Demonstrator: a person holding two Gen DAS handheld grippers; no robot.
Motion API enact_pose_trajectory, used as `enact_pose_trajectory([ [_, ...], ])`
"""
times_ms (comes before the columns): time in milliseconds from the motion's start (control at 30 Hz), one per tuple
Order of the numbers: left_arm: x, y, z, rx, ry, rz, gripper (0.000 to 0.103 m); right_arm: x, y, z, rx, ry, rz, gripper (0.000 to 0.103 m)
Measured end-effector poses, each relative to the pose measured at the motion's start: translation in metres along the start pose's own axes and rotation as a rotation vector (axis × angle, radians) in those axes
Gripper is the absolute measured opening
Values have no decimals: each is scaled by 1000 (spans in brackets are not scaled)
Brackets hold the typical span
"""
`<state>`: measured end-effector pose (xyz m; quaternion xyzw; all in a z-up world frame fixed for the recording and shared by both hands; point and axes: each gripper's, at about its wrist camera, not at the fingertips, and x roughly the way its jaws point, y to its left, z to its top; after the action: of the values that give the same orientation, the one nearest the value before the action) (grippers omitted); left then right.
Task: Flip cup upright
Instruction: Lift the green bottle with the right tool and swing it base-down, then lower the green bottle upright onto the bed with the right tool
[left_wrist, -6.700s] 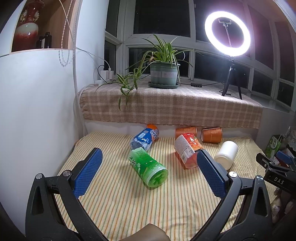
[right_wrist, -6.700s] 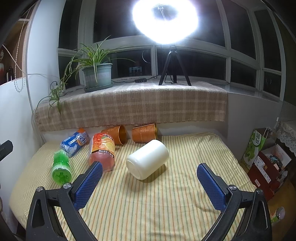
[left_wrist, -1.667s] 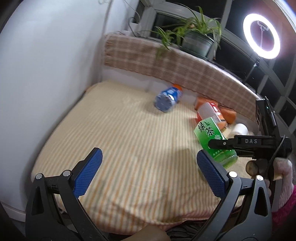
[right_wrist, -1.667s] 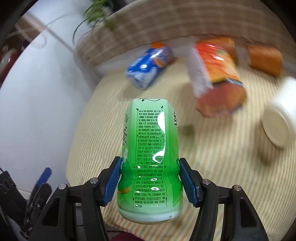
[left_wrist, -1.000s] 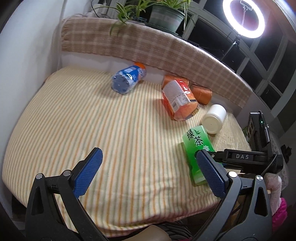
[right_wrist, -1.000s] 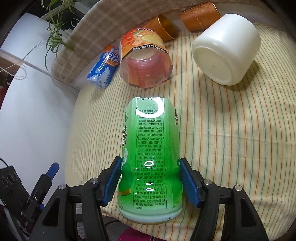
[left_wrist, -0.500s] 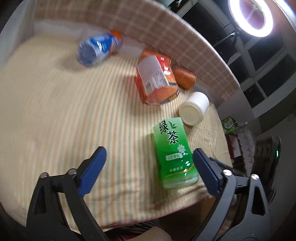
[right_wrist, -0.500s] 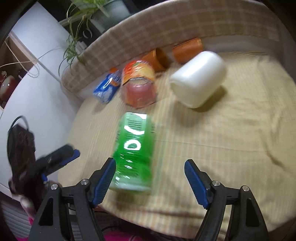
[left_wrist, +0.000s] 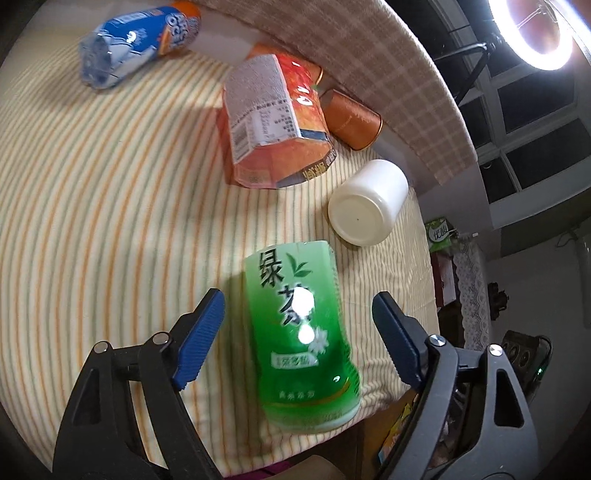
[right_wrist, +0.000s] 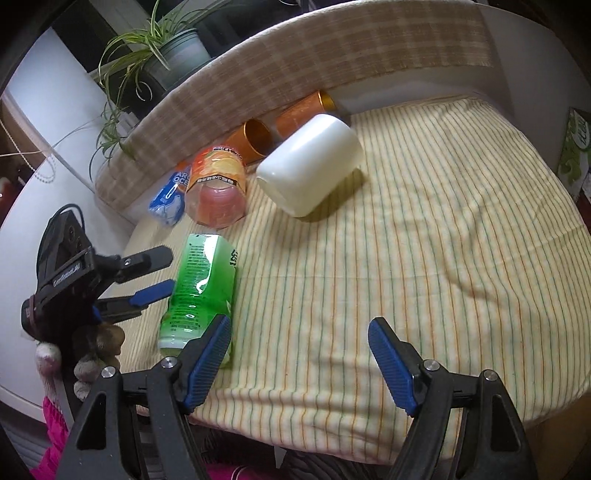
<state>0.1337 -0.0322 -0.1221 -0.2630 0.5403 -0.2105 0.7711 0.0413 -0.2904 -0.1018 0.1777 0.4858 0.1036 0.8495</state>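
Here, green cup (left_wrist: 301, 325) standing near the striped cloth's (left_wrist: 110, 206) front edge, between the wide-open left gripper (left_wrist: 297, 341) pads without contact, right gripper (right_wrist: 297, 360) wide open, empty, cup at its 10 o'clock, plant (right_wrist: 147, 48) visible only in right view.

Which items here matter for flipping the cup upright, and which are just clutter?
In the job:
green tea cup, left gripper, right gripper, both open.

Lying about:
white cup, orange-labelled cup, blue-labelled cup, copper cups, all on their sides; potted plant; ring light.
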Motion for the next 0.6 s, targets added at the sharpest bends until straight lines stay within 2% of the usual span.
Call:
enact_pose_trajectory([
  [200, 13, -4, 3, 10, 29, 14, 84, 2, -9, -4, 16, 1, 0, 79],
  [267, 19, -4, 4, 6, 42, 16, 76, 3, -11, -4, 26, 2, -1, 79],
  [433, 31, -2, 8, 4, 69, 20, 71, 6, -15, -7, 35, 12, -5, 79],
  [500, 33, -3, 7, 9, 72, 21, 63, 7, -16, -8, 37, 16, -8, 79],
  [600, 35, -4, 6, 21, 74, 25, 62, 8, -17, -10, 45, 20, -12, 79],
])
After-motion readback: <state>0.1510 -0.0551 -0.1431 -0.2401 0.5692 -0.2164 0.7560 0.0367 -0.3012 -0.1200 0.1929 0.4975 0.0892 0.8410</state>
